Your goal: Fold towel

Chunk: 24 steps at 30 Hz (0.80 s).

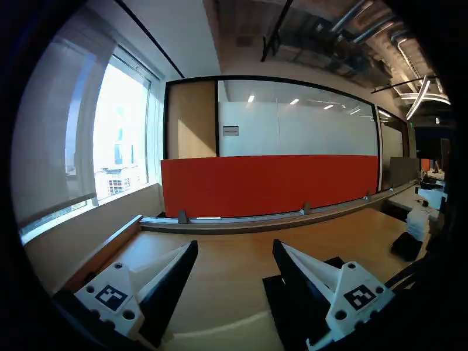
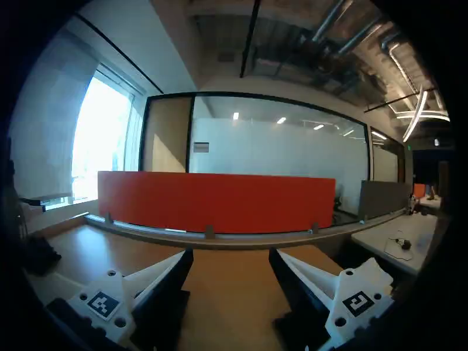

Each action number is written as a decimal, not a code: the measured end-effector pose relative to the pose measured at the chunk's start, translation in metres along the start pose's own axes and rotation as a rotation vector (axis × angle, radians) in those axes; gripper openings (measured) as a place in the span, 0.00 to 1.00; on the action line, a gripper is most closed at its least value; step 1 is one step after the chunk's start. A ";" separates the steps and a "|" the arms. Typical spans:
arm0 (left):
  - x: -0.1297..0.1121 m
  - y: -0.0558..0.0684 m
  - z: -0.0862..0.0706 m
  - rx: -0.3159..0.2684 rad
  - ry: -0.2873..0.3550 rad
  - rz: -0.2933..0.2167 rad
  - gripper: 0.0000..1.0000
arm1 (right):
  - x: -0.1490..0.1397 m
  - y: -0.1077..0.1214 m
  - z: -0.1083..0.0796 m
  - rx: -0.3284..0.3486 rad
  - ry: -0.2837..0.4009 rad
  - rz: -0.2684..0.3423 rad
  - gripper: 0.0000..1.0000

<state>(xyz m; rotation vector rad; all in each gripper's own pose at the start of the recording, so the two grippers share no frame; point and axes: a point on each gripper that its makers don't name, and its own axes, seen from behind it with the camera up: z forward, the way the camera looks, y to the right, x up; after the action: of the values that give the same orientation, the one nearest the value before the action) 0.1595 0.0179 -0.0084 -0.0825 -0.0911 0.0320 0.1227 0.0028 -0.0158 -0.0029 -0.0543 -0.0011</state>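
Observation:
My left gripper (image 1: 234, 243) is open and held above a wooden desk (image 1: 234, 263), with nothing between its fingers. A pale, cream-coloured strip (image 1: 234, 334) lies at the very bottom of the left gripper view, below the fingers; I cannot tell whether it is the towel. A flat black piece (image 1: 274, 292) shows beside the right finger. My right gripper (image 2: 230, 251) is open too, over the same kind of wooden desktop (image 2: 234, 292), and holds nothing.
An orange divider panel (image 1: 269, 184) (image 2: 216, 202) stands along the desk's far edge, a window (image 1: 120, 134) to the left. A black object (image 1: 406, 245) and a white stack (image 1: 418, 222) sit at the right. A white desk (image 2: 398, 240) carries a cable.

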 end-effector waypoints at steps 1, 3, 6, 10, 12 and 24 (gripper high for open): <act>0.002 0.001 -0.001 -0.003 -0.004 0.007 0.94 | 0.002 0.000 0.000 0.001 -0.003 -0.003 1.00; 0.006 0.003 -0.002 -0.010 -0.013 0.018 0.94 | 0.005 0.000 0.000 0.008 -0.011 -0.009 1.00; 0.009 0.006 -0.004 -0.023 -0.031 0.028 0.94 | 0.008 -0.003 -0.001 0.030 -0.026 -0.023 1.00; 0.010 0.014 -0.004 -0.062 -0.061 0.033 0.94 | 0.007 -0.014 -0.003 0.093 -0.058 -0.058 1.00; 0.008 0.019 -0.005 -0.090 -0.081 0.041 0.94 | 0.005 -0.022 -0.004 0.141 -0.081 -0.076 1.00; -0.021 0.052 -0.010 -0.259 -0.224 0.179 0.94 | -0.015 -0.072 -0.016 0.412 -0.238 -0.202 1.00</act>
<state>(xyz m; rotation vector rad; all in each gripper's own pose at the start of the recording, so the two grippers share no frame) 0.1383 0.0681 -0.0243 -0.3456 -0.3121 0.2084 0.1083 -0.0692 -0.0326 0.4148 -0.2922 -0.1916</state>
